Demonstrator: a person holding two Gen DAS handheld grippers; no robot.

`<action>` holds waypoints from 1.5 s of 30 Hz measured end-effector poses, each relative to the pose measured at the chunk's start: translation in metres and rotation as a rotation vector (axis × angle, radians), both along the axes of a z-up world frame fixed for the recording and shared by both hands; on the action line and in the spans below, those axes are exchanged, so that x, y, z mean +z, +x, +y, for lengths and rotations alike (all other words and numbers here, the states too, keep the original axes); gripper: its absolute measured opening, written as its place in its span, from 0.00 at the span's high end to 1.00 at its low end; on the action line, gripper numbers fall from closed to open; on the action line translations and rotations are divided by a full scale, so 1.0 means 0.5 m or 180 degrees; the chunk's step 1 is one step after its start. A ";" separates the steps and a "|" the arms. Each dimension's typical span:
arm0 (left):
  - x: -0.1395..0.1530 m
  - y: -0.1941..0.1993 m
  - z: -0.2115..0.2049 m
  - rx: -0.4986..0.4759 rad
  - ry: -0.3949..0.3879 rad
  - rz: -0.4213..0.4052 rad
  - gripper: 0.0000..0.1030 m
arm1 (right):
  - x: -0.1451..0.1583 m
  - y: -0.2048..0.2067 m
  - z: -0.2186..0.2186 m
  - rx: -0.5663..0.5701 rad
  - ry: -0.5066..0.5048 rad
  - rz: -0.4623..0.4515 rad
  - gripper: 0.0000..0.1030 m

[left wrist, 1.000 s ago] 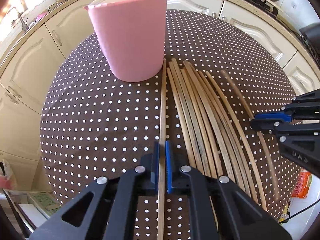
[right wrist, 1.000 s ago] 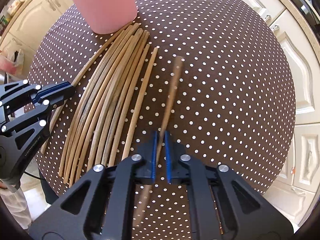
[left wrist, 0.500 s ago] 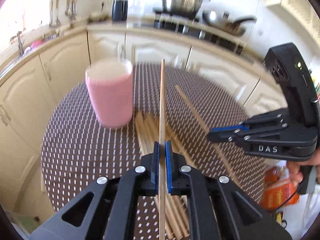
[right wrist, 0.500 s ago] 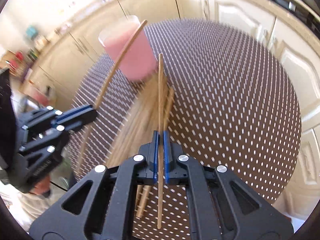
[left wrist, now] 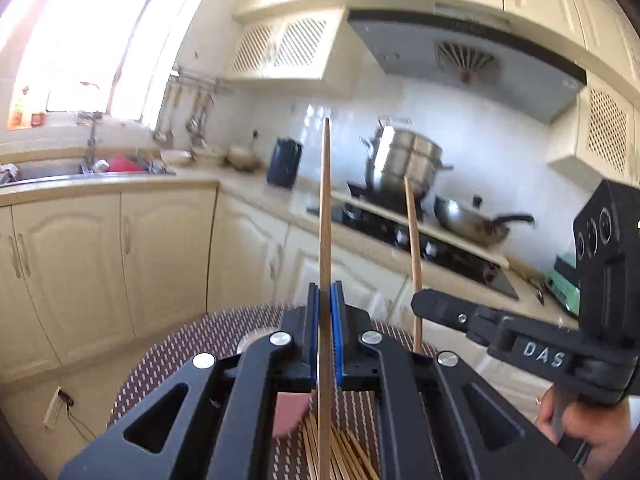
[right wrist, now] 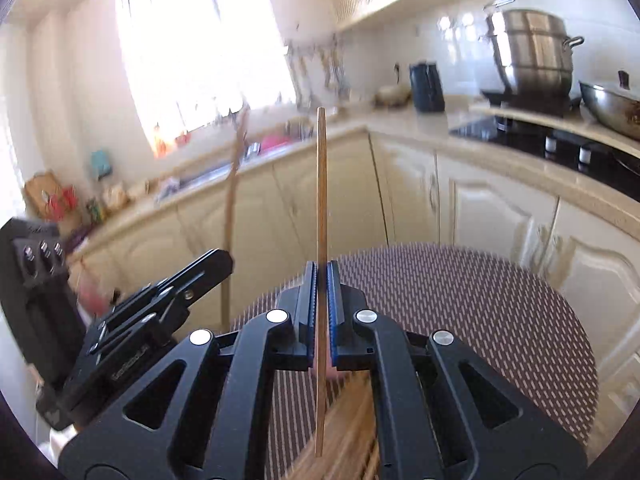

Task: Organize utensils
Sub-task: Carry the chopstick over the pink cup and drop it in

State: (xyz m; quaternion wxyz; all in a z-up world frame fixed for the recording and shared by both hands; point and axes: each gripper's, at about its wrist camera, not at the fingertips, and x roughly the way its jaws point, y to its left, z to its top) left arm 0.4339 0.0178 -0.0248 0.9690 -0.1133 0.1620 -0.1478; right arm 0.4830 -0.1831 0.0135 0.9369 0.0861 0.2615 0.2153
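My left gripper (left wrist: pixel 325 296) is shut on a wooden chopstick (left wrist: pixel 325 216) that stands upright between its blue pads. My right gripper (right wrist: pixel 321 276) is shut on another chopstick (right wrist: pixel 321 192), also upright. Each gripper shows in the other's view: the right one (left wrist: pixel 418 306) with its stick (left wrist: pixel 412 240) at the right, the left one (right wrist: pixel 220 260) with its stick (right wrist: pixel 232 200) at the left. Below, mostly hidden by the jaws, a pink cup (left wrist: pixel 290 416) stands beside a pile of chopsticks (left wrist: pixel 344 456) on the dotted brown round table (right wrist: pixel 480 304).
Cream kitchen cabinets (left wrist: pixel 120 264) run behind the table. A sink (left wrist: pixel 60 170) lies at the left; a stove with a steel pot (left wrist: pixel 404 160) and a pan (left wrist: pixel 476 222) stands at the right. A hand (left wrist: pixel 576 432) holds the right gripper's handle.
Both grippers rose from the table and tilted up towards level, each lifting its chopstick off the cloth. The cup and pile dropped to the bottom of both views.
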 end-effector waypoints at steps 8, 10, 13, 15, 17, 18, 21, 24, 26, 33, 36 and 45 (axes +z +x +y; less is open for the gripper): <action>0.015 0.085 0.009 0.0358 -0.0244 -0.0330 0.94 | 0.028 0.060 0.019 -0.0366 0.0489 -0.0632 0.95; 0.018 0.110 0.018 0.0349 -0.0318 -0.0308 0.94 | 0.024 0.077 0.025 -0.0379 0.0535 -0.0697 0.95; 0.002 0.133 0.019 0.0421 -0.0308 -0.0361 0.94 | 0.013 0.093 0.044 -0.0360 0.0460 -0.0767 0.95; -0.013 0.144 0.013 0.0463 -0.0249 -0.0380 0.94 | -0.002 0.099 0.052 -0.0341 0.0412 -0.0788 0.95; -0.032 0.150 0.013 0.0471 -0.0225 -0.0343 0.94 | -0.016 0.107 0.055 -0.0299 0.0410 -0.0771 0.95; -0.040 0.154 0.012 0.0477 -0.0226 -0.0310 0.94 | -0.024 0.106 0.059 -0.0279 0.0383 -0.0760 0.95; -0.063 0.157 0.016 0.0490 -0.0174 -0.0264 0.94 | -0.044 0.105 0.065 -0.0193 0.0316 -0.0686 0.95; -0.081 0.154 0.023 0.0473 -0.0131 -0.0184 0.94 | -0.059 0.090 0.072 -0.0113 0.0196 -0.0678 0.95; -0.089 0.145 0.027 0.0449 -0.0099 -0.0164 0.94 | -0.067 0.078 0.077 -0.0059 0.0114 -0.0653 0.95; -0.107 0.106 0.035 0.0359 0.0038 -0.0024 0.94 | -0.086 0.032 0.088 -0.0007 -0.0117 -0.0622 0.95; -0.119 0.085 0.033 0.0354 0.0166 0.0024 0.94 | -0.096 0.015 0.090 -0.0011 -0.0175 -0.0589 0.94; -0.122 0.062 0.037 0.0281 0.0292 0.0251 0.90 | -0.120 -0.002 0.095 -0.0028 -0.0195 -0.0391 0.94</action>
